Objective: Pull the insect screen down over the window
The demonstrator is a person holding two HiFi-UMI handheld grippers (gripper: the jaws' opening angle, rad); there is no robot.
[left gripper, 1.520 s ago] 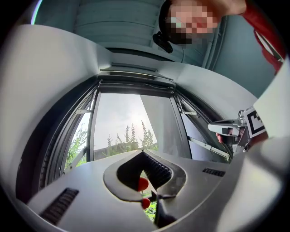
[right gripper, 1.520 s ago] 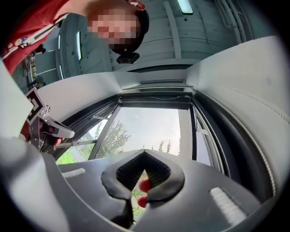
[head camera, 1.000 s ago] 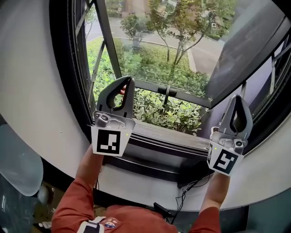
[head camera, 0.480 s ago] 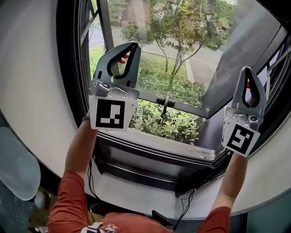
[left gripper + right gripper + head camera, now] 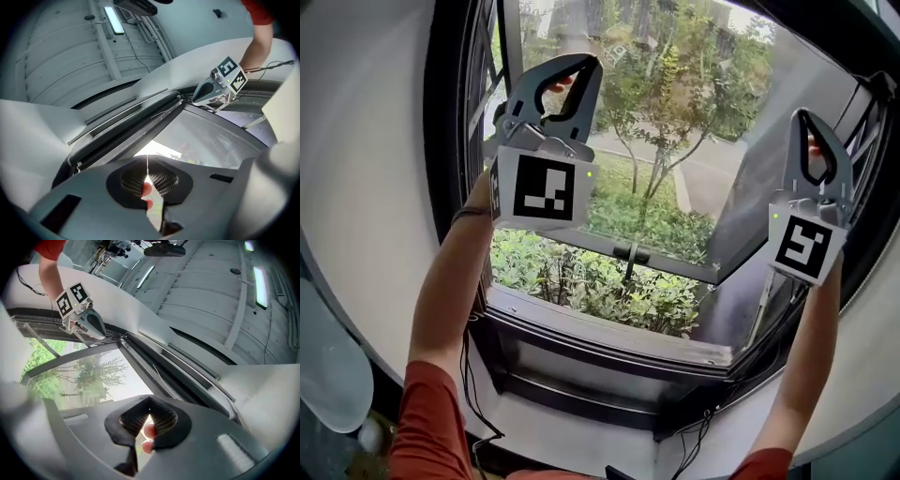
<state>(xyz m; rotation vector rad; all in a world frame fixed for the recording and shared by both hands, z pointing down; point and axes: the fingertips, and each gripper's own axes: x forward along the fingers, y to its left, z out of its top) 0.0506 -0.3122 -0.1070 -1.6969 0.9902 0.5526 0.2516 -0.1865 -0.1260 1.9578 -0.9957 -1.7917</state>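
The window (image 5: 609,330) has a dark frame, and trees and shrubs show straight through its opening. I make out no mesh across it. My left gripper (image 5: 581,64) points up at the opening's upper left, shut on nothing. My right gripper (image 5: 807,114) points up beside the swung-out glass sash (image 5: 769,159), also shut and empty. In the left gripper view the shut jaws (image 5: 147,161) face the frame's dark top rail (image 5: 126,117), with the right gripper (image 5: 220,84) beyond. In the right gripper view the shut jaws (image 5: 150,409) face the same top rail (image 5: 187,364), with the left gripper (image 5: 82,315) further along.
A window handle (image 5: 630,253) sits on the lower crossbar. Cables (image 5: 473,375) hang below the sill. White wall surrounds the frame on both sides. A ceiling light (image 5: 114,19) glows overhead. A pale rounded object (image 5: 328,356) lies at the lower left.
Both grippers have risen from sill height to the upper part of the window, staying shut. The head view has tilted up with them.
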